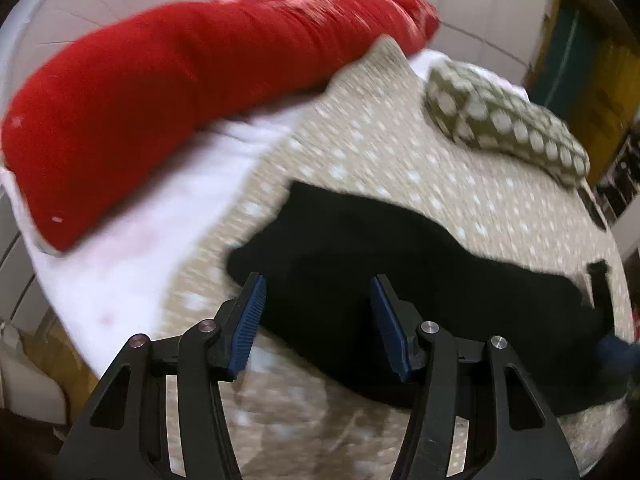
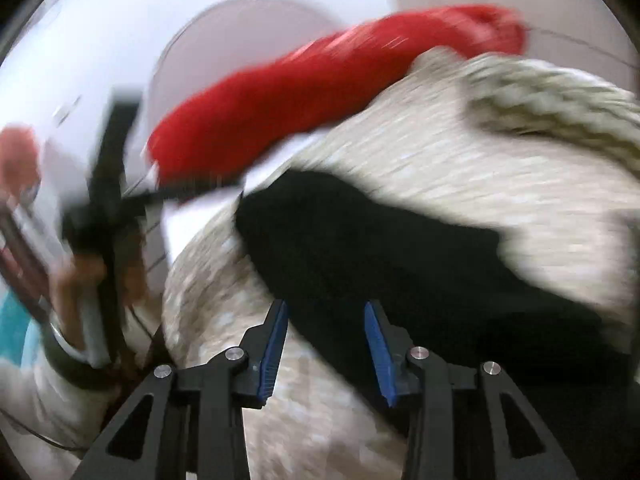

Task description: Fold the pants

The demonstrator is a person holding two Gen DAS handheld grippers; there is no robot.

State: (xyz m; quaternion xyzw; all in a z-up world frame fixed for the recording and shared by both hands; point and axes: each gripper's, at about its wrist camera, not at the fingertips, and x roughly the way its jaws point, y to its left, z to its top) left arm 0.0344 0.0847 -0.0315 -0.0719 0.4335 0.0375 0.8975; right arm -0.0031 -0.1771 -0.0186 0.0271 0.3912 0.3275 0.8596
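Black pants lie in a flattened heap on a beige bedspread with white dots. My left gripper hovers over their near left part, its blue pads apart with nothing pinched between them. In the blurred right wrist view the pants stretch from the centre to the right. My right gripper stands open above their near edge, and only cloth lying below shows through the gap. At the left of that view a person's hand grips a dark, blurred gripper frame.
A long red bolster lies across the far side of the bed on a white sheet. A green pillow with white dots sits at the far right. White tiled walls stand behind, and the bed's edge falls away at the lower left.
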